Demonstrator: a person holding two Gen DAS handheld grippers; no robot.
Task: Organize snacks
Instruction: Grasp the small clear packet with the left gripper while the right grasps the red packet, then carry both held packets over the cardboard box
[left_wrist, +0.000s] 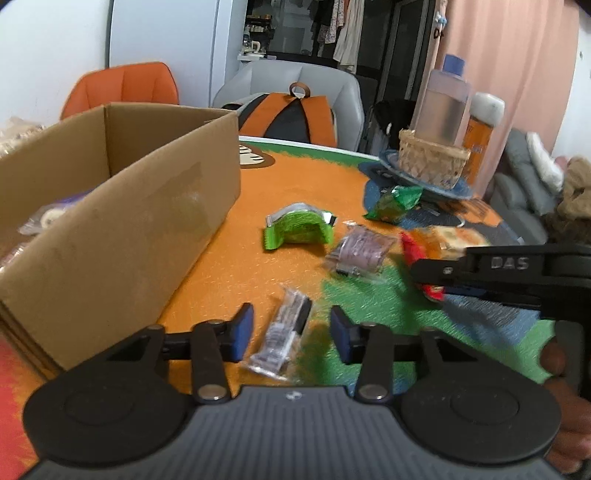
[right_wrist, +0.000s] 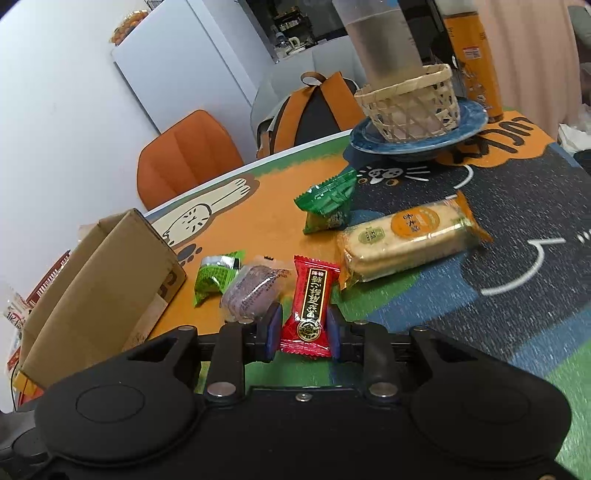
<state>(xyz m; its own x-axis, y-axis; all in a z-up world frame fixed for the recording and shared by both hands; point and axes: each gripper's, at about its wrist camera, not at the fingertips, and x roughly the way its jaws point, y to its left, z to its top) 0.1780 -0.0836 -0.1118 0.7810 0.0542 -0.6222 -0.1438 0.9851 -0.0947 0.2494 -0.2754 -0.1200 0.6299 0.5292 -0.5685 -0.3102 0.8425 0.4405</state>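
Observation:
A small dark snack in a clear wrapper (left_wrist: 286, 332) lies on the mat between the blue pads of my left gripper (left_wrist: 291, 332), which is open with a gap on both sides of the wrapper. My right gripper (right_wrist: 304, 332) is shut on a red snack packet (right_wrist: 310, 299) with both pads pressed to its sides. In the left wrist view the right gripper (left_wrist: 436, 280) comes in from the right with the red packet (left_wrist: 412, 249) in it. The open cardboard box (left_wrist: 122, 221) stands at the left and holds some wrapped snacks.
On the mat lie a light green packet (right_wrist: 216, 275), a purple snack in clear wrap (right_wrist: 253, 288), a dark green packet (right_wrist: 327, 206) and a long biscuit packet (right_wrist: 406, 240). At the back a woven basket (right_wrist: 406, 99) with a bottle sits on a blue plate (right_wrist: 472, 122).

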